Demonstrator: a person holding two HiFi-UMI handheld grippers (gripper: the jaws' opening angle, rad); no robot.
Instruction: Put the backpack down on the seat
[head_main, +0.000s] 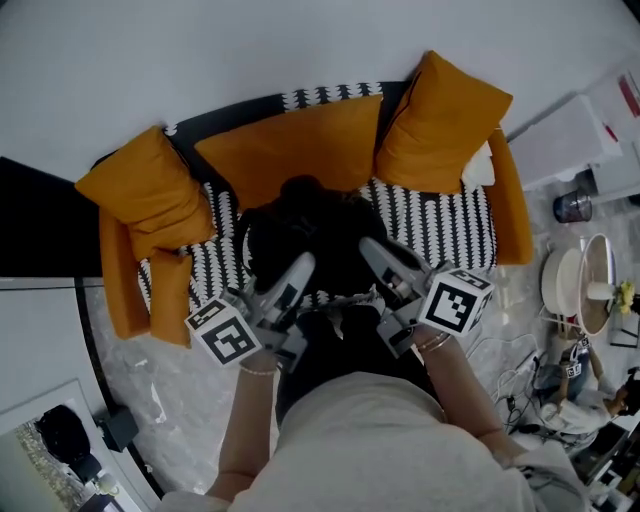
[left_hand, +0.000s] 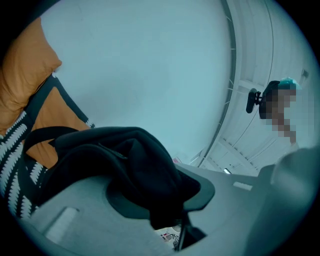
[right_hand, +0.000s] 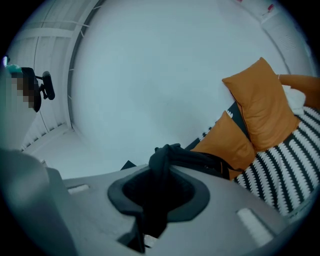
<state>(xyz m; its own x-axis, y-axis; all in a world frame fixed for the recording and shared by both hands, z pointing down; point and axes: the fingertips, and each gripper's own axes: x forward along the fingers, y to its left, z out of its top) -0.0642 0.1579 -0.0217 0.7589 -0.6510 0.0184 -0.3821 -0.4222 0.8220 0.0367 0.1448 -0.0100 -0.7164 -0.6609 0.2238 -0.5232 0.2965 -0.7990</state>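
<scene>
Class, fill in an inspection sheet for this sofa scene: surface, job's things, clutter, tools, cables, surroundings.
Surface: sofa seat, black-and-white pattern, three orange cushions along the back.
Job's things: black backpack over the middle of the seat; resting or hanging, unclear.
Clutter: white fan on the floor at right.
Tools: left tool and right tool each shut on backpack fabric.
Cables: loose cables on the floor beside the fan.
Surroundings: white wall behind, marbled floor.

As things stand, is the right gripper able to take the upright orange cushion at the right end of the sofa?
Probably not yet: the right gripper is shut on the black fabric backpack, so its jaws are occupied, though the upright orange cushion itself lies uncovered.
</scene>
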